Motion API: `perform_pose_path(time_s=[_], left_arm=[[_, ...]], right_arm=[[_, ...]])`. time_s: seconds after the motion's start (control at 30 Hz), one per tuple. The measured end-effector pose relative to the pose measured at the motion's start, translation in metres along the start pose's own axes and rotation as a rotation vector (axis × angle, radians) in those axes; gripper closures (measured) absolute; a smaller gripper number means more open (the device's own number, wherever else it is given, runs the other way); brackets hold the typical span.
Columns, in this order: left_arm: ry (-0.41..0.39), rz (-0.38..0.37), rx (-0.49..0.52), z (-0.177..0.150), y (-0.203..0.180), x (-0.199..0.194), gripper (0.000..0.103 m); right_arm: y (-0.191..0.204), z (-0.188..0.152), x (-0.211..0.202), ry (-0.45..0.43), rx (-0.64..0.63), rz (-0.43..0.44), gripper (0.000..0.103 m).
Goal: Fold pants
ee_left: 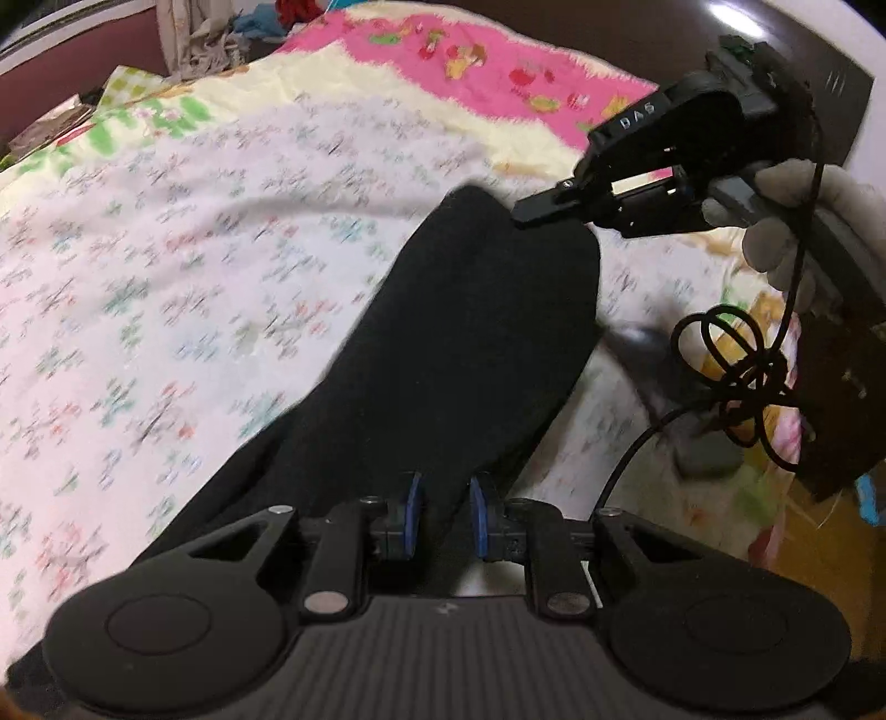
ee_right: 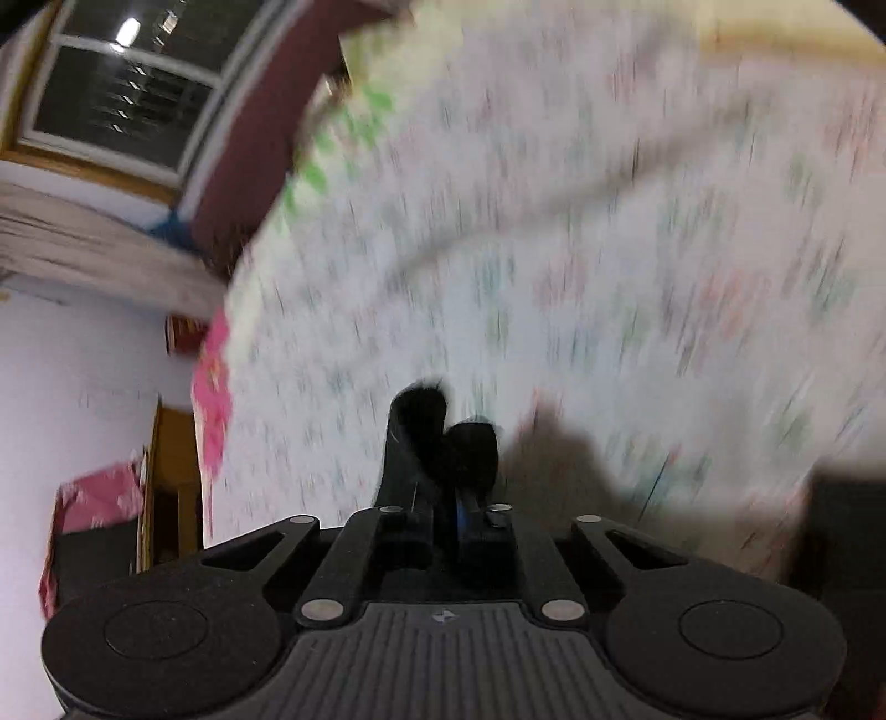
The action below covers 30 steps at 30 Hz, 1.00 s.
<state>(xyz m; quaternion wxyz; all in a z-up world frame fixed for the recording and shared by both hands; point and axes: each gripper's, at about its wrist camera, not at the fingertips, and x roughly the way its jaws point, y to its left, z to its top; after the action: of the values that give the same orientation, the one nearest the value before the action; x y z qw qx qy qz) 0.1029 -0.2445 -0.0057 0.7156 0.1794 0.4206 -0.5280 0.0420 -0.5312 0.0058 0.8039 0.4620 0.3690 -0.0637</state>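
Note:
Black pants [ee_left: 443, 343] lie as a long strip on a floral bedsheet [ee_left: 194, 249]. They run from my left gripper [ee_left: 446, 498] at the bottom up to my right gripper [ee_left: 523, 215] at the upper right. The left gripper's blue pads [ee_left: 412, 512] are shut on the near end of the cloth. In the left wrist view the right gripper's fingertips sit together at the pants' far corner. In the blurred right wrist view the right gripper [ee_right: 443, 415] is shut, with a tuft of black cloth [ee_right: 426, 390] at its tips, above the bedsheet [ee_right: 554, 221].
A white-gloved hand [ee_left: 786, 221] holds the right gripper, and its black cable [ee_left: 736, 354] loops below. A pink patterned blanket [ee_left: 498, 50] covers the far end of the bed. Clothes are piled [ee_left: 221, 39] at the back left. A dark window [ee_right: 122, 94] and a wall lie off the bed's edge.

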Motion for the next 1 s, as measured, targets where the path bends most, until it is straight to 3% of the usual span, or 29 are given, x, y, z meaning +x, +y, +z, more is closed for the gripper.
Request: perform_pose_path(time_s=[0.1, 0.17, 0.2, 0.33, 0.4, 0.47, 0.53, 0.57, 0.63, 0.83, 0.93, 1.0], left_arm=[[0.024, -0.039, -0.016, 0.002, -0.006, 0.027, 0.075], [0.052, -0.071, -0.036, -0.001, -0.009, 0.039, 0.075], [0.059, -0.102, -0.054, -0.004, -0.009, 0.041, 0.075], [0.077, -0.123, -0.077, -0.012, -0.013, 0.036, 0.075], [0.067, -0.115, -0.074, -0.013, -0.011, 0.025, 0.075], [0.042, -0.084, -0.064, -0.013, -0.003, 0.009, 0.075], [0.018, -0.047, -0.070, -0.015, 0.011, -0.006, 0.074], [0.014, -0.030, -0.076, -0.014, 0.018, -0.011, 0.074], [0.013, 0.017, -0.078, -0.016, 0.032, -0.014, 0.074], [-0.004, 0.090, -0.095, -0.014, 0.060, -0.009, 0.072], [0.063, 0.109, -0.075, -0.020, 0.064, 0.012, 0.072], [0.082, 0.104, -0.056, -0.024, 0.061, 0.019, 0.071]], right_arm=[[-0.012, 0.019, -0.014, -0.074, -0.068, -0.209, 0.103], [-0.014, 0.023, -0.016, -0.085, -0.062, -0.269, 0.103], [-0.002, 0.019, -0.015, -0.077, -0.129, -0.262, 0.103], [0.057, -0.016, 0.026, 0.074, -0.224, -0.031, 0.103], [0.067, -0.031, 0.061, 0.161, -0.243, -0.003, 0.103], [0.062, -0.047, 0.092, 0.250, -0.249, -0.062, 0.103], [0.044, -0.063, 0.112, 0.306, -0.309, -0.273, 0.103], [0.031, -0.068, 0.114, 0.324, -0.288, -0.314, 0.103], [0.014, -0.065, 0.108, 0.324, -0.130, -0.296, 0.103], [0.046, -0.067, 0.105, 0.366, -0.307, -0.407, 0.103], [0.073, -0.048, 0.101, 0.286, -0.414, -0.362, 0.093], [0.084, -0.030, 0.097, 0.224, -0.423, -0.332, 0.080]])
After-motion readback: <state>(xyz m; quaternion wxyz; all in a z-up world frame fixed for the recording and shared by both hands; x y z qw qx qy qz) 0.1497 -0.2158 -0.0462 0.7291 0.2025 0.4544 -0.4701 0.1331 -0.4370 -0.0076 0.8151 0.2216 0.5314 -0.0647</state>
